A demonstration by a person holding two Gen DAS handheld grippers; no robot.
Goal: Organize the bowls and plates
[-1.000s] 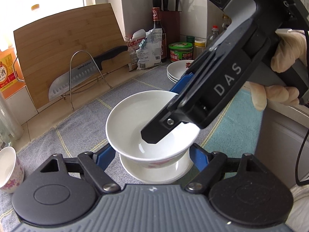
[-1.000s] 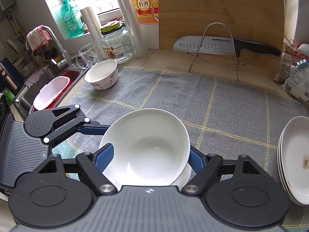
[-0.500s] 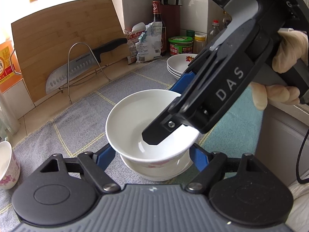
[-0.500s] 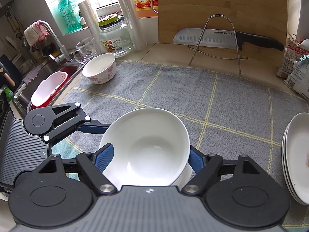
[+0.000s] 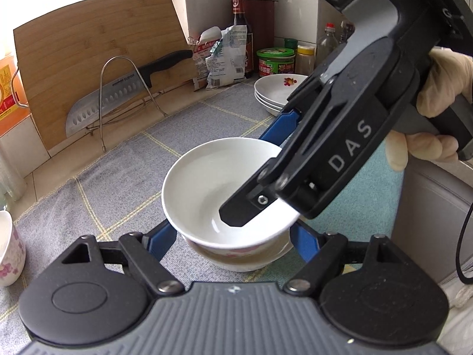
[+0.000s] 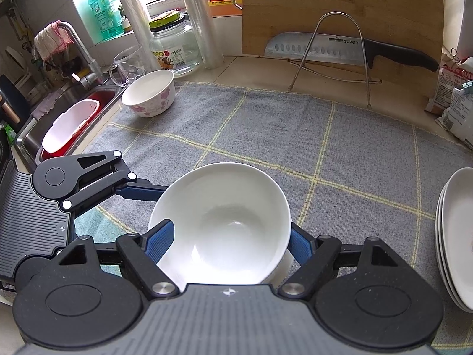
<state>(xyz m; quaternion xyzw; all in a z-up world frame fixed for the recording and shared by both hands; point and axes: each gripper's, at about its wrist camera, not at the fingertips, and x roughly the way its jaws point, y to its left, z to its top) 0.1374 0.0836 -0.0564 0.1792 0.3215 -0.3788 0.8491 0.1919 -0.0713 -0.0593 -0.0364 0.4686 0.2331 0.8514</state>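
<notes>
A white bowl (image 5: 218, 189) with a pink flower pattern sits nested in a second bowl (image 5: 251, 261) on the grey checked mat. My right gripper (image 6: 227, 241) is shut on the top bowl (image 6: 224, 222), its blue pads on both sides of the rim. My left gripper (image 5: 233, 236) is open, its blue fingers (image 5: 161, 238) on either side of the bowls, seemingly without touching. A stack of white plates (image 5: 276, 93) stands at the far right of the mat; it also shows in the right wrist view (image 6: 456, 236). Another flowered bowl (image 6: 149, 93) stands near the sink.
A bamboo cutting board (image 6: 340, 9) leans on the wall with a knife (image 6: 340, 48) on a wire rack. Bottles, a glass jar (image 6: 171, 47) and food bags (image 5: 224, 56) line the back. The sink (image 6: 68, 118) lies left of the mat.
The top bowl has come down a little and now sits deeper in the lower bowl. Both grippers stay around the bowls.
</notes>
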